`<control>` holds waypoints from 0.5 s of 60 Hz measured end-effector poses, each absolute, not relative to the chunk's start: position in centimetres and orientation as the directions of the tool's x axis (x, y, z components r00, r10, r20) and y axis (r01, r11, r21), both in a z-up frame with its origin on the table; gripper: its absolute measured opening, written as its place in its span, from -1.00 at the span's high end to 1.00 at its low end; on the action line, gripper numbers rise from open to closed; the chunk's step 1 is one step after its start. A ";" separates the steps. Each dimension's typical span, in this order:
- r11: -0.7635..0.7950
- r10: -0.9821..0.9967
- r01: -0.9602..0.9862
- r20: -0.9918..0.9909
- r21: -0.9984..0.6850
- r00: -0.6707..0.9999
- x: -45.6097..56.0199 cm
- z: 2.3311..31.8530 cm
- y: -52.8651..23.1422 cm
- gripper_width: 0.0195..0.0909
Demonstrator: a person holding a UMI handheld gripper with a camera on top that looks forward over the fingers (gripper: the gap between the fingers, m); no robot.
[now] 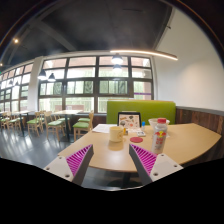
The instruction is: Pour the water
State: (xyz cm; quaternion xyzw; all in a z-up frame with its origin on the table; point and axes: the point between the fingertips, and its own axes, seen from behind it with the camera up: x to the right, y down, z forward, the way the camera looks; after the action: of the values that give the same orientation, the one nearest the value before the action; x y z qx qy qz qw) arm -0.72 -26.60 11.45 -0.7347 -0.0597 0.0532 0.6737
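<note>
Cafeteria room with large windows (95,85) and green bench (140,108). Wooden desk (185,140) carried a cup (158,134) with red lid near its middle, beyond the tongs (111,160), which stood wide apart, holding nothing.

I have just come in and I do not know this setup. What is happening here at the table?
A person holds a handheld gripper above a round wooden table. Its fingers stand open and hold nothing. Beyond them on the table are a clear cup with a pink lid, a small pale container and an upright sign. Judging by this, the pouring has not begun yet.
</note>
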 end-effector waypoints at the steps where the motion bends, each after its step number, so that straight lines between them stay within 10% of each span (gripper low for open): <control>1: -0.086 0.155 0.018 0.004 -0.996 0.988 -0.6 12.0 -27.1 -0.75; 30: 0.023 -0.020 0.011 0.011 -1.000 1.000 12.7 11.6 -17.4 -0.76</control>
State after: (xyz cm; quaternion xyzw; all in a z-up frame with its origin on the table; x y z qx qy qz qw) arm 12.70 -17.38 11.58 -0.6988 0.0032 -0.0108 0.7152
